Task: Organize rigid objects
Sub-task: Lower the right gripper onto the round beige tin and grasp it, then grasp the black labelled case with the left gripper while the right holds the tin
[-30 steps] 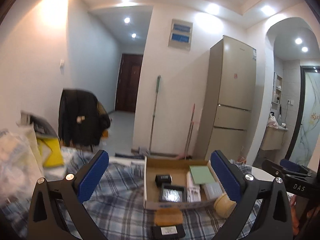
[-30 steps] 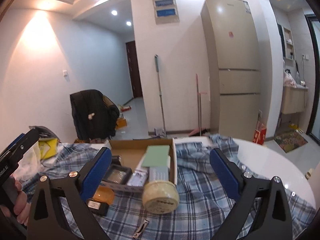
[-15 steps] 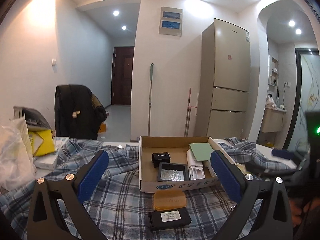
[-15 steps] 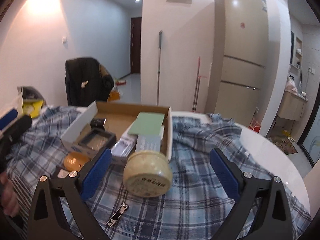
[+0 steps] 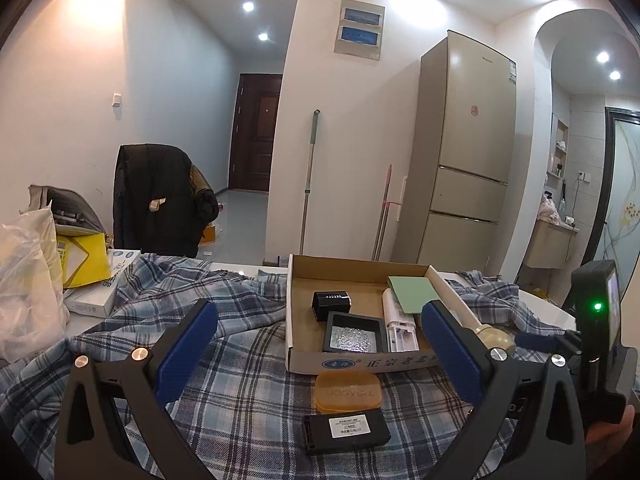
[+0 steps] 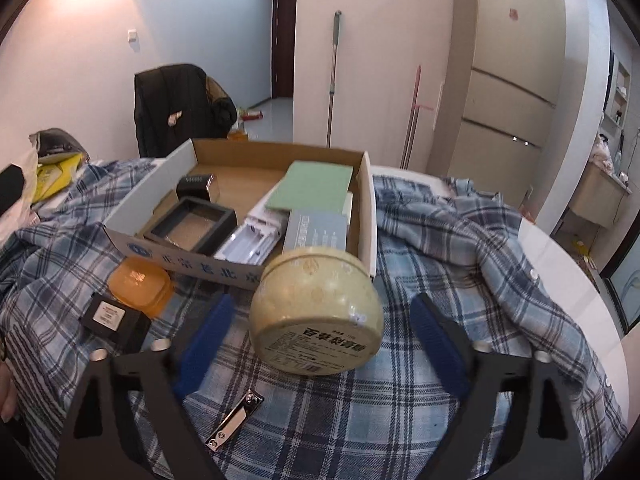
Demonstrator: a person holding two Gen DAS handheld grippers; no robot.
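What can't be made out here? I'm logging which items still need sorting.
- Round tin: left wrist view, mostly hidden behind the left claw finger.
- Black box: right wrist view, label too small to read.
- Cardboard box: near corner hidden by the orange case.

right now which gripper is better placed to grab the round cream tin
Right. The right gripper is open with the round tin between its fingers; the left gripper faces the cardboard box instead.
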